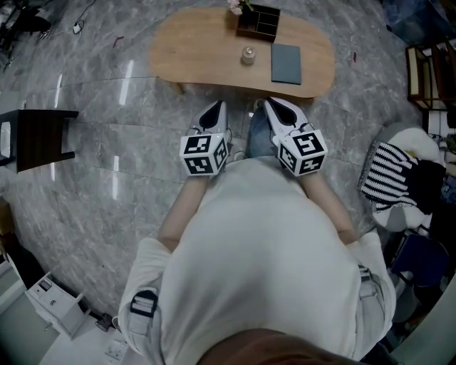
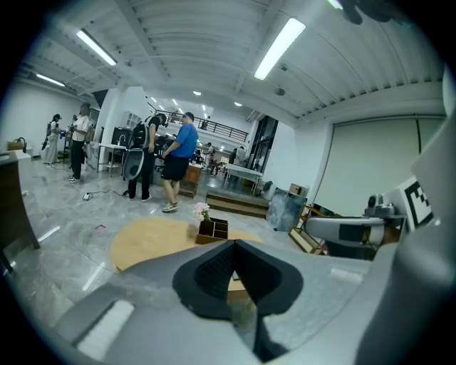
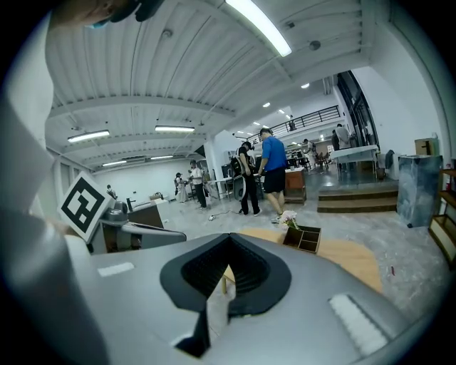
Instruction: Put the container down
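While both sit closed and empty, left tool (image 1: 214, 108) and right tool (image 1: 275, 104) point slightly downward.

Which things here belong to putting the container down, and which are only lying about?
Job: left gripper and right gripper, both shut and empty; small jar, probably the container; oval wooden table under it.
Lying about: divided box with flowers; grey notebook; black stool; striped cloth.
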